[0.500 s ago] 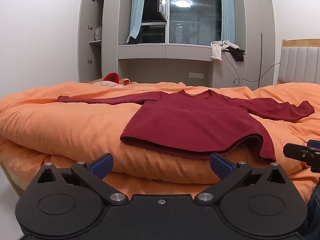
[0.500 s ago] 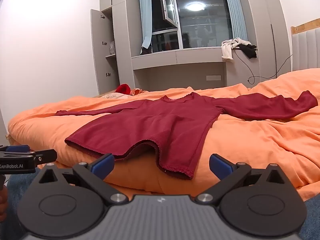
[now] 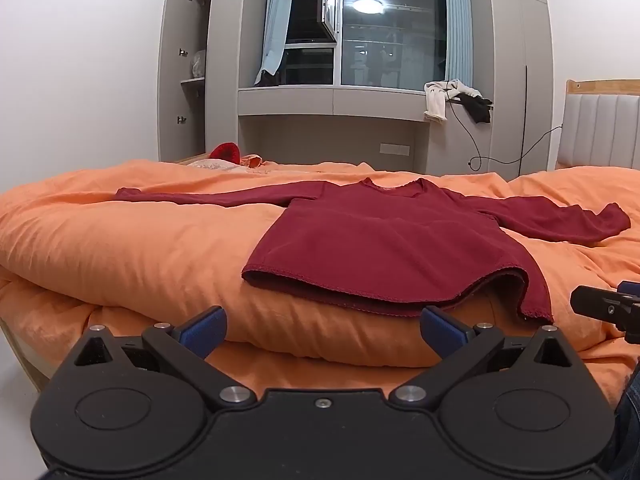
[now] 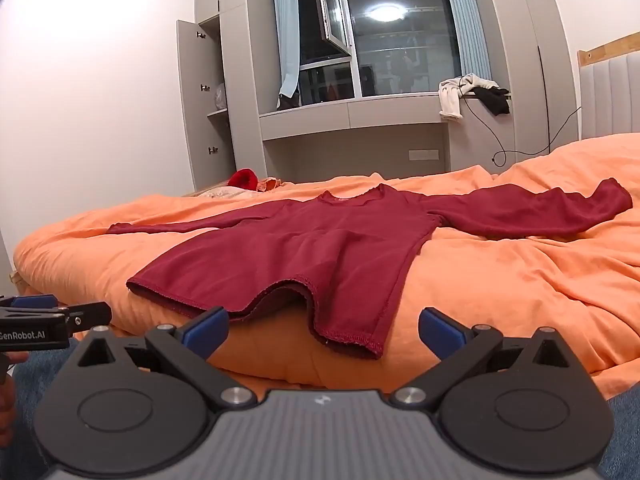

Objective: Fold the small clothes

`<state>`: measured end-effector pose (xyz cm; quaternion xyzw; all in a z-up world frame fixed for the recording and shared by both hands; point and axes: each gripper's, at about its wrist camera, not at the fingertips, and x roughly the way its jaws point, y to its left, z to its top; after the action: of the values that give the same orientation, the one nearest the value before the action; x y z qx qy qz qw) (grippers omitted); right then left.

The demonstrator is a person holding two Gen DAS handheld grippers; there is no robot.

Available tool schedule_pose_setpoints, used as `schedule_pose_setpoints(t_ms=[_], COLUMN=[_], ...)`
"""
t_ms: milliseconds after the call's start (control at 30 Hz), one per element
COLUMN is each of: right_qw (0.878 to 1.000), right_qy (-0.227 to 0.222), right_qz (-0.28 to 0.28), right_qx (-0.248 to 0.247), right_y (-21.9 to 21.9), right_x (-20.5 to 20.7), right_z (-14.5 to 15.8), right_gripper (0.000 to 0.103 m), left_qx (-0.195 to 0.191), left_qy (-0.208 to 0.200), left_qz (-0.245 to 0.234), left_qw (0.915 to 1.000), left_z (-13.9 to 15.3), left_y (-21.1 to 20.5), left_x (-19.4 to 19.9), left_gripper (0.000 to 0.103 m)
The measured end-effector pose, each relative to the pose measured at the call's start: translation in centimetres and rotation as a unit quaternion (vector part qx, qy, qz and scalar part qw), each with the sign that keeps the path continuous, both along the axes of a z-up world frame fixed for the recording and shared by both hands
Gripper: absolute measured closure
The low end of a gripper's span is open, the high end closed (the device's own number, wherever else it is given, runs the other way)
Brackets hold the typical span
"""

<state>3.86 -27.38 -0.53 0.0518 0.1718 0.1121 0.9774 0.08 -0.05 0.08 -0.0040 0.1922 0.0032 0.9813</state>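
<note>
Text: "GenRobot.AI", first letter cut by the frame edge
Location: white print on black side of left gripper [image 4: 48, 312], seen in right wrist view
Other legible text: none in either view

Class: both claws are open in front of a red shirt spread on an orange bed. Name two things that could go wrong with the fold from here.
1. The shirt's near hem hangs over the bed edge, so a pinch there may drag the shirt off.
2. The soft, wrinkled duvet could get caught together with the cloth when the left claw or right claw closes.
</note>
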Motion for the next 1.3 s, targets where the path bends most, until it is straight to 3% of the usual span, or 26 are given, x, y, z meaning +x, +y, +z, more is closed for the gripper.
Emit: schedule_pose_setpoints(t_ms=[1300], right_qw=[1.0], right_qy=[0.002], right_qz=[-0.007], right_qx=[0.003], right_y=[0.08], right_x=[-0.17], right_z=[-0.11], right_gripper=[0.0], left_qx=[-0.002], left_qy=[-0.001], left_qz=[0.0], left_qw=[1.0], left_z=[0.03], left_y=[0.13], left_x=[-0.05], left_gripper=[0.0])
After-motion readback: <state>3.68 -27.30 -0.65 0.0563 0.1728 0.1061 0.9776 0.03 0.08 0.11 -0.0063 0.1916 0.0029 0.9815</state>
